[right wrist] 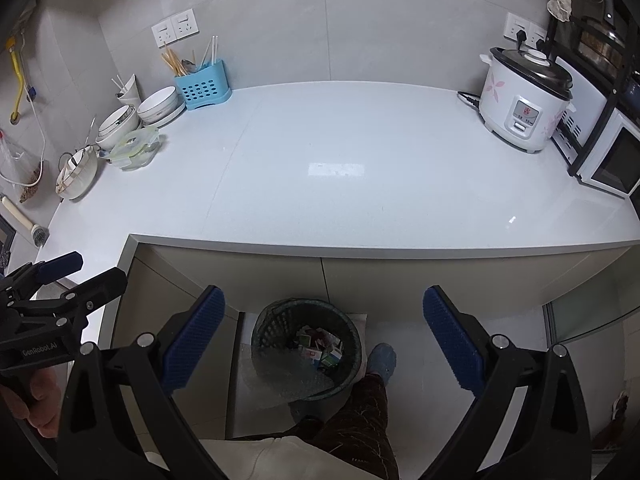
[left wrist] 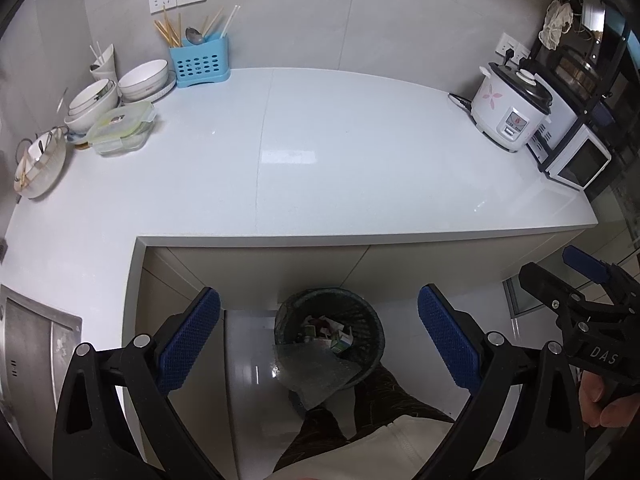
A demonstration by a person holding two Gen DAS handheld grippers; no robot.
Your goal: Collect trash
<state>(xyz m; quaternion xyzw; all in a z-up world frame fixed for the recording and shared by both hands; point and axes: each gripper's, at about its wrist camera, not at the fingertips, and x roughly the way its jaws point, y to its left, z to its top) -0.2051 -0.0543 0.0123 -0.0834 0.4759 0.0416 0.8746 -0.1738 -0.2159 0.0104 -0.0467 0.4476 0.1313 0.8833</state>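
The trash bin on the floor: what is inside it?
The trash bin holds small cartons and paper scraps; a bubble wrap sheet drapes over its near rim, hiding whatever lies beneath.

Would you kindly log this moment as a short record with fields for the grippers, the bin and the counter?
left gripper: open, holding nothing
right gripper: open, holding nothing
trash bin: on the floor below the counter edge, small cartons inside, clear plastic sheet draped over its near rim
counter: middle bare, no loose trash visible
counter left: bowls, blue utensil holder
counter right: rice cooker
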